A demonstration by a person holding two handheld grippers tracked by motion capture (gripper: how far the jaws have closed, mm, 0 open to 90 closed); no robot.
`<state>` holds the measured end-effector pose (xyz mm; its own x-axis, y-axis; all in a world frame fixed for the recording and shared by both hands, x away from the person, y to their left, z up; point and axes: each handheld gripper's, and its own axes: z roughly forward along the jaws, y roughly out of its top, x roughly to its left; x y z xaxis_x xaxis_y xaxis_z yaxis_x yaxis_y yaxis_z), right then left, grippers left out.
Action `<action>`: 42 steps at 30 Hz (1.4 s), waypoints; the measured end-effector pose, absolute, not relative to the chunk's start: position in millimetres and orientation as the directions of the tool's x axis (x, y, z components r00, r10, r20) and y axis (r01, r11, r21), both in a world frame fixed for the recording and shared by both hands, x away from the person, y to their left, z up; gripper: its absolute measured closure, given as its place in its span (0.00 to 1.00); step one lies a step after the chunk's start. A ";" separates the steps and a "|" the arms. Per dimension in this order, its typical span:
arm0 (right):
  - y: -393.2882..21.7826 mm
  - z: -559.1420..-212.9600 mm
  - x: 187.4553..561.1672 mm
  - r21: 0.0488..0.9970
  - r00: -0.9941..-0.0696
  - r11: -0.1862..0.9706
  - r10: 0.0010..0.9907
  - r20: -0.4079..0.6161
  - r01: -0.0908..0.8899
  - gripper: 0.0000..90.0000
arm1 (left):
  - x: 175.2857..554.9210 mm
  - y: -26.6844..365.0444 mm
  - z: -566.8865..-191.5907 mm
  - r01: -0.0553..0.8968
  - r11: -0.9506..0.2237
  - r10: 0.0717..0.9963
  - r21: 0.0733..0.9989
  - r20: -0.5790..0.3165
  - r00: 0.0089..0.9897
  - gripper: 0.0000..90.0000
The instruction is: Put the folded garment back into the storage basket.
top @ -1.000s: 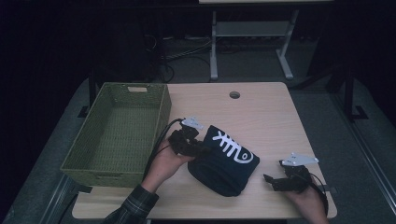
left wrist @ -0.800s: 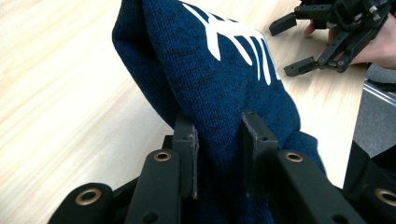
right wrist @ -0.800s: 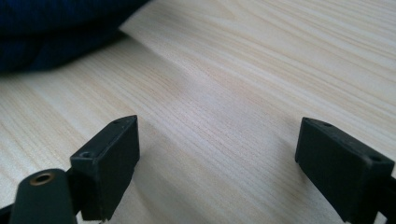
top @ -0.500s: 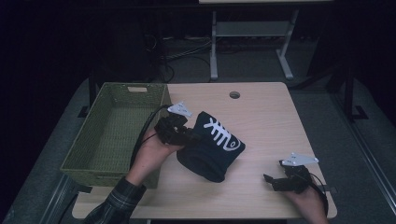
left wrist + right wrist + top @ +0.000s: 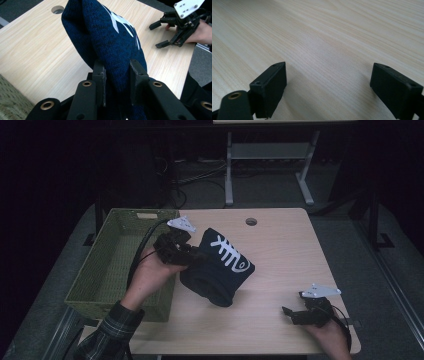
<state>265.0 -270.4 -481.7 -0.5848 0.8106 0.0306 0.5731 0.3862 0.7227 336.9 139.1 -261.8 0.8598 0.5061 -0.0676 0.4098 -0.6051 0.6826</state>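
1. The person's left hand [image 5: 150, 272] reaches in from the lower left, its plaid-sleeved forearm angled up and to the right across the near right corner of the green woven basket [image 5: 107, 265]
2. That hand carries the left gripper [image 5: 196, 260], pointing right over the table [image 5: 290, 245], with its grey plate tipped up above it
3. Its jaws pinch a fold of the dark blue knit hat [image 5: 220, 267]; in the left gripper view the fingers [image 5: 100, 75] press the wool from both sides
4. The hat [image 5: 110, 37] hangs from that grip just right of the basket, its white fishbone pattern facing up and its lower edge close over the wood; whether it touches the table I cannot tell
5. The right hand [image 5: 330, 332] rests low at the near right corner of the table, well apart from the hat
6. The right gripper [image 5: 292, 315] points left along the tabletop, its jaws spread wide with bare wood between them [image 5: 329, 82]
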 end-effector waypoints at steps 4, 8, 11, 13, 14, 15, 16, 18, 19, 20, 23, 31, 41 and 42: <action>-270.4 -481.7 265.0 0.723 -0.584 0.386 0.811 0.031 0.574 0.15 | 338.4 144.1 -251.4 0.420 -0.606 0.503 0.675 -0.083 0.860 0.79; -270.3 -481.6 264.8 0.722 -0.584 0.385 0.811 0.033 0.576 0.15 | 339.8 152.3 -238.8 0.431 -0.604 0.509 0.670 -0.093 0.856 0.79; -270.3 -481.7 264.9 0.722 -0.583 0.384 0.812 0.033 0.576 0.15 | 340.7 157.2 -232.7 0.436 -0.606 0.510 0.665 -0.095 0.855 0.79; -270.3 -481.7 264.8 0.722 -0.584 0.385 0.811 0.033 0.575 0.15 | 341.9 166.2 -222.3 0.449 -0.610 0.521 0.653 -0.097 0.848 0.79; -270.3 -481.7 264.8 0.722 -0.584 0.385 0.811 0.033 0.575 0.15 | 341.9 166.2 -222.3 0.449 -0.610 0.521 0.653 -0.097 0.848 0.79; -270.3 -481.6 264.8 0.722 -0.584 0.385 0.811 0.033 0.576 0.15 | 341.9 169.1 -219.0 0.454 -0.609 0.527 0.651 -0.096 0.845 0.79; -270.3 -481.6 264.8 0.722 -0.584 0.385 0.811 0.033 0.575 0.15 | 342.0 171.5 -216.5 0.453 -0.610 0.528 0.650 -0.094 0.844 0.79; -270.3 -481.6 264.8 0.722 -0.584 0.384 0.811 0.033 0.576 0.15 | 340.9 177.5 -210.5 0.459 -0.605 0.538 0.651 -0.090 0.838 0.79; -270.2 -481.5 264.6 0.720 -0.582 0.383 0.812 0.035 0.578 0.15 | 339.9 183.8 -205.3 0.462 -0.599 0.546 0.654 -0.089 0.833 0.79; -270.2 -481.5 264.6 0.720 -0.582 0.383 0.812 0.035 0.578 0.15 | 339.9 183.8 -205.3 0.462 -0.599 0.546 0.654 -0.089 0.833 0.79; -270.2 -481.6 264.7 0.721 -0.582 0.384 0.812 0.034 0.577 0.15 | 338.5 193.0 -199.1 0.468 -0.592 0.556 0.656 -0.088 0.827 0.79; -270.2 -481.6 264.7 0.721 -0.582 0.383 0.812 0.035 0.578 0.15 | 337.3 226.5 -190.7 0.504 -0.551 0.608 0.665 -0.093 0.788 0.79; -270.3 -481.6 265.0 0.721 -0.581 0.383 0.813 0.033 0.578 0.15 | 329.9 271.7 -180.6 0.537 -0.488 0.674 0.689 -0.094 0.733 0.79; -270.3 -481.6 265.1 0.720 -0.580 0.383 0.814 0.034 0.579 0.15 | 328.7 276.4 -179.4 0.539 -0.478 0.680 0.694 -0.096 0.727 0.79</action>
